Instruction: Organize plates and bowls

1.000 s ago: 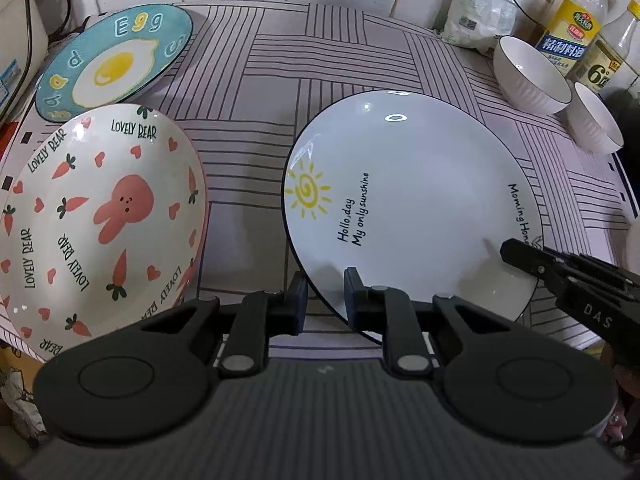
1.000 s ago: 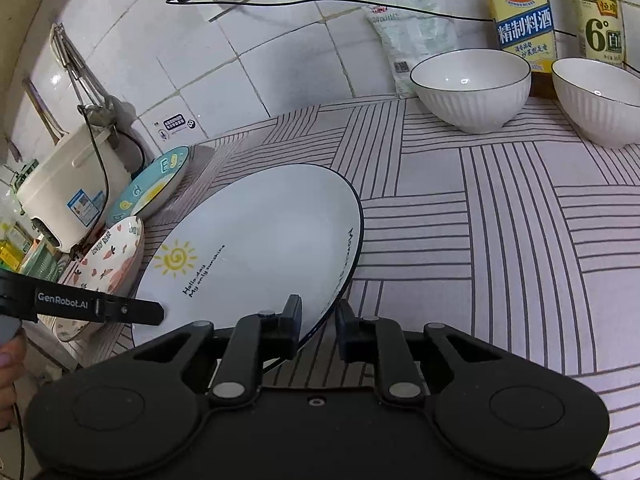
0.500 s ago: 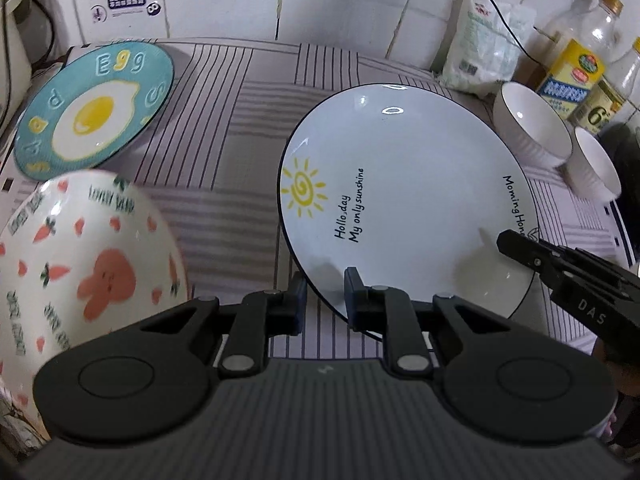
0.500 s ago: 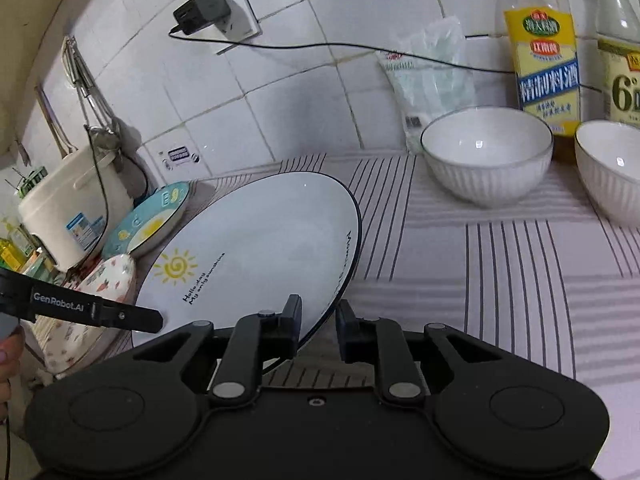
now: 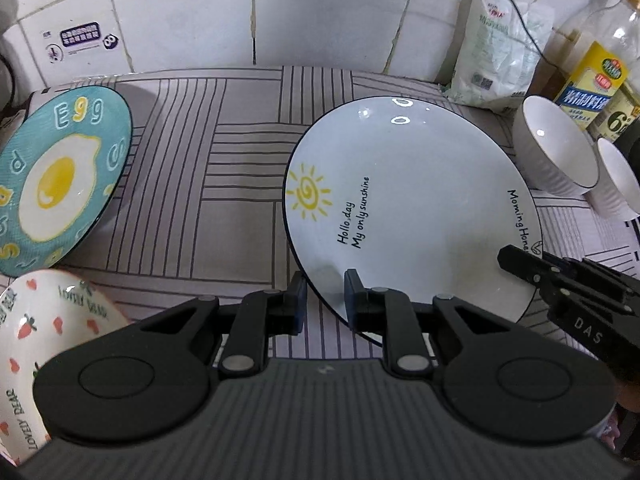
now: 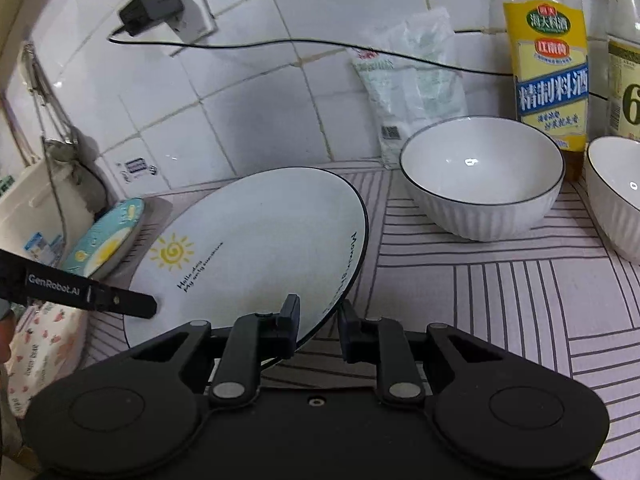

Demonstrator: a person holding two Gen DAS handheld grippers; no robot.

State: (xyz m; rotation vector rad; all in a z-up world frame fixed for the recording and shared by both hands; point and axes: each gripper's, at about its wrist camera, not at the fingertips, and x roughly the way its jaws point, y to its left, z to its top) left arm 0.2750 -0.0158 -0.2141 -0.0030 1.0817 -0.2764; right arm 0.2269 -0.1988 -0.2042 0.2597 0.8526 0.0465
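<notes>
While both grippers sit at the near rim of the sun plate [image 5: 412, 208], the left gripper [image 5: 325, 300] has that rim pinched tight between its two fingers, near the yellow sun drawing. The right gripper [image 6: 318, 322] has the opposite near edge of the same plate between its fingers [image 6: 290, 320], and its jaws are opening right now; the rim shows in the gap, and the right-hand finger looks clear of it. The sun plate is tilted, its near edge raised off the striped cloth [image 5: 224, 184] and its far edge low toward the tiled wall [image 5: 280, 12].

Left of the sun plate, well apart, lies the egg plate [image 5: 60, 176], blue with a fried egg on it. Nearer than the egg plate, at the cloth's near left corner, sits the rabbit plate [image 5: 48, 332] with carrots and hearts. Right of the sun plate stand two white bowls, the first bowl [image 6: 482, 178] near its far right rim and the second bowl [image 6: 614, 196] just beyond that. Behind the bowls, against the wall, are a white bag [image 6: 408, 92] and a yellow-labelled bottle [image 6: 546, 64].
</notes>
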